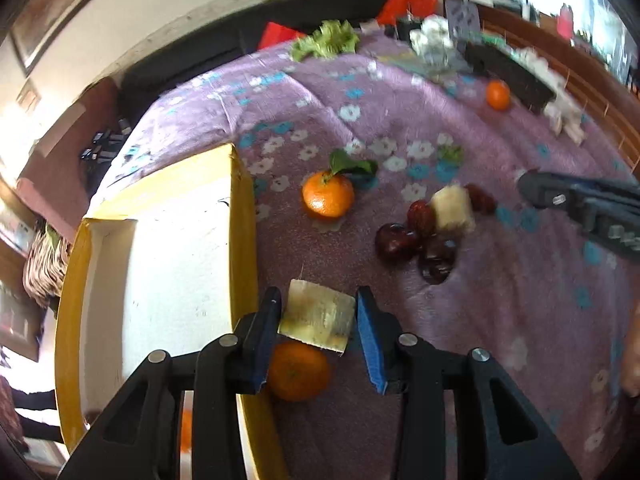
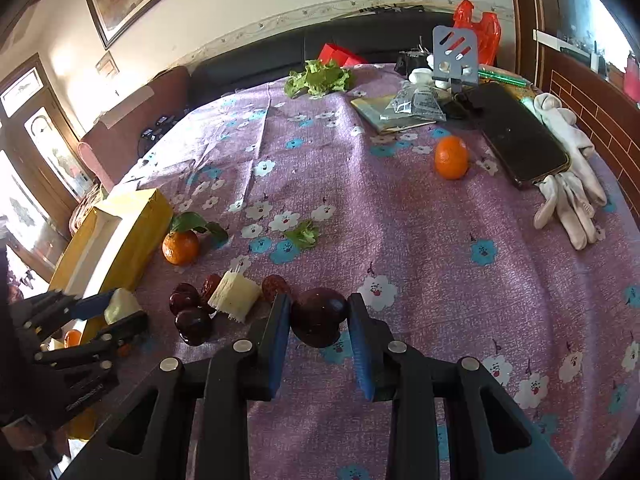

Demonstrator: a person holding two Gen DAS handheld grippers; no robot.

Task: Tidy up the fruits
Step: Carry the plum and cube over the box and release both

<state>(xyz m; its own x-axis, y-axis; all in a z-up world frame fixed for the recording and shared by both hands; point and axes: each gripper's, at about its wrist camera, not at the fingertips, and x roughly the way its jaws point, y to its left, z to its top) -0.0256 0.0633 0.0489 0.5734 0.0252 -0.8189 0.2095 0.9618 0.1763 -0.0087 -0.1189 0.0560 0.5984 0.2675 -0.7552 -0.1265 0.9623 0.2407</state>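
Purple floral cloth covers the counter [image 2: 400, 240], where the left gripper [image 1: 318, 316] pinches a sugarcane chunk [image 1: 316, 320] with the yellow box [image 1: 168, 264] at nine o'clock, while the right gripper's [image 2: 318, 320] spread jaws flank a dark plum [image 2: 318, 316].

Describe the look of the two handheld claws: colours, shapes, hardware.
Both the left claw and the right claw look alike: matte black plastic linkage arms with triangular cut-outs, round silver pivot pins, and flat blue pads lining the inner fingers. No cables or sleeves show.
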